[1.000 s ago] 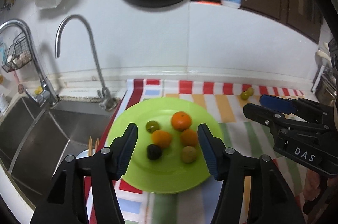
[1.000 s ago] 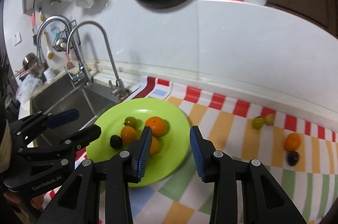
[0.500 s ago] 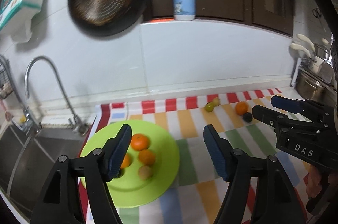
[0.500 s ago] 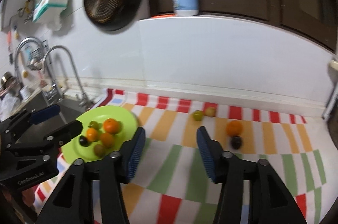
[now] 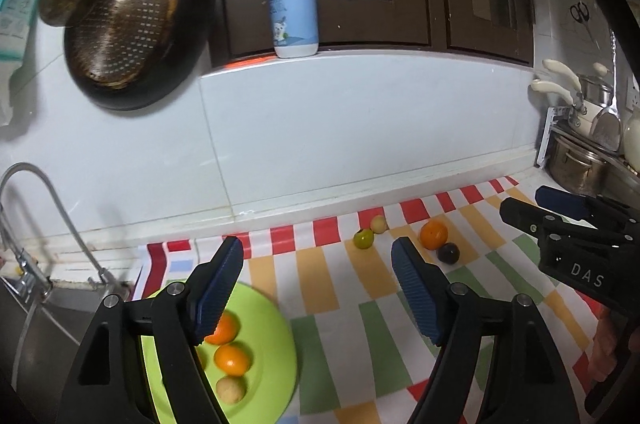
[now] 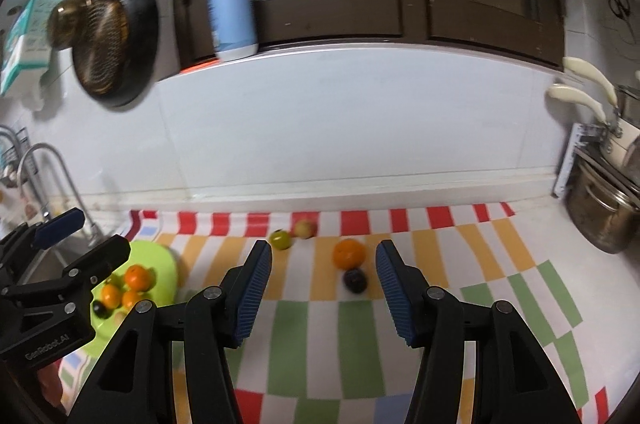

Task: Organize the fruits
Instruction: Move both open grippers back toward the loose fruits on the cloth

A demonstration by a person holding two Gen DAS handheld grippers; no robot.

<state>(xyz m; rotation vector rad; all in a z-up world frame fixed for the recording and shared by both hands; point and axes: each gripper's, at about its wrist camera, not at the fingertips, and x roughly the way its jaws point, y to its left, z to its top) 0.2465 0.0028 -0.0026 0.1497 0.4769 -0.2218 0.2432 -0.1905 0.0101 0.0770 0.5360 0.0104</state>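
Both grippers above a striped cloth (image 6: 308,328). The right gripper (image 6: 324,288) is spread wide and holds nothing; so is the left gripper (image 5: 316,288). Four loose fruits lie on the cloth, all to the right of the green plate (image 6: 162,256): an orange (image 6: 349,253), a dark plum (image 6: 355,280) touching its near side, a green fruit (image 6: 281,239) and a pale fruit (image 6: 304,228), possibly a small apple; blur prevents certainty. The orange and plum lie straight ahead between the right gripper's fingers, making the right gripper the nearer one. The plate, nearer the left gripper, already holds several fruits.
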